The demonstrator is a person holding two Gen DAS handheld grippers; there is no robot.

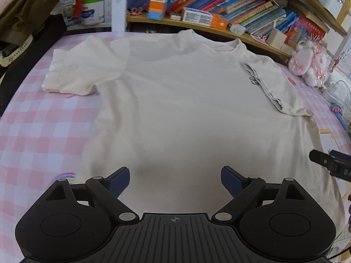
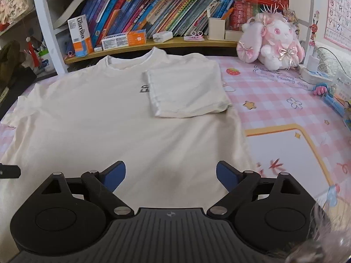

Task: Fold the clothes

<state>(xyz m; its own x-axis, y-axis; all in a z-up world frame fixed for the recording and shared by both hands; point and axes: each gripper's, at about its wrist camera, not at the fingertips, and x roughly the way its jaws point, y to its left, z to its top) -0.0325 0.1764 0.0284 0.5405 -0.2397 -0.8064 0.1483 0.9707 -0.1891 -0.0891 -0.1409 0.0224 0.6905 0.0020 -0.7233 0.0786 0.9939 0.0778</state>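
Cream T-shirt [image 1: 175, 100] lies flat, front up, on the pink checked table cover [image 1: 33, 131], collar at the far edge toward the bookshelf [image 2: 153, 22]. Right sleeve [image 2: 186, 92] is folded in over the chest and partly covers the dark print; left sleeve [image 1: 70, 72] is spread out flat on the cover. Left gripper [image 1: 175, 183] hovers over the near hem area, jaws wide apart, nothing between the blue pads. Right gripper [image 2: 171, 176] likewise: jaws apart, empty, above the near right part of the shirt body. Pink plush rabbit [image 2: 272, 41] sits far right, beside the shelf, clear of the shirt.
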